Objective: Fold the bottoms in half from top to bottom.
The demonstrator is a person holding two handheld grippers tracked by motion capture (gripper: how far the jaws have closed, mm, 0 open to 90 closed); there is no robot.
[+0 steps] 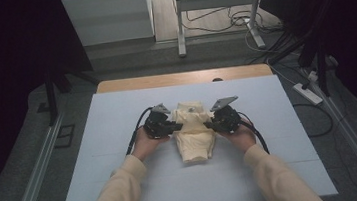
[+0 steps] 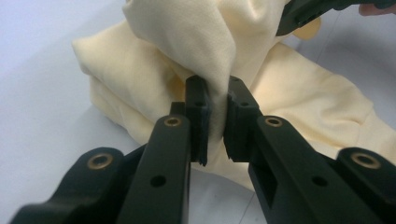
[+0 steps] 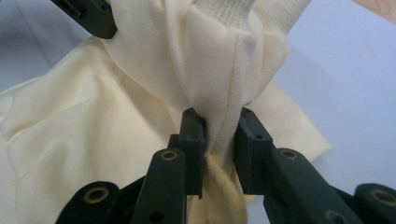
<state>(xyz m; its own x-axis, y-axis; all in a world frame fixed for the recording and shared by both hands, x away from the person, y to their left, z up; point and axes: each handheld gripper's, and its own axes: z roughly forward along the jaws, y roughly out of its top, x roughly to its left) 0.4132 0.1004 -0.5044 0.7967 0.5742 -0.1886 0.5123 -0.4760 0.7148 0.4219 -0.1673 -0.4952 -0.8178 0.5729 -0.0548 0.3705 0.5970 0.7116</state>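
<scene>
Cream-yellow garment, soft knit fabric, bunched and crumpled at the middle of the pale tabletop. Ribbed cuff or hem visible at its upper part. Upper portion lifted into gathered vertical folds, pinched at two sides; lower portion lies slack on the tabletop.

The setting was a lab-style recording station. A pale blue work surface covered a wooden table ringed by dark curtains. At 12 o'clock stood a metal-legged stand with loose cables; a power strip lay at 3 o'clock.
</scene>
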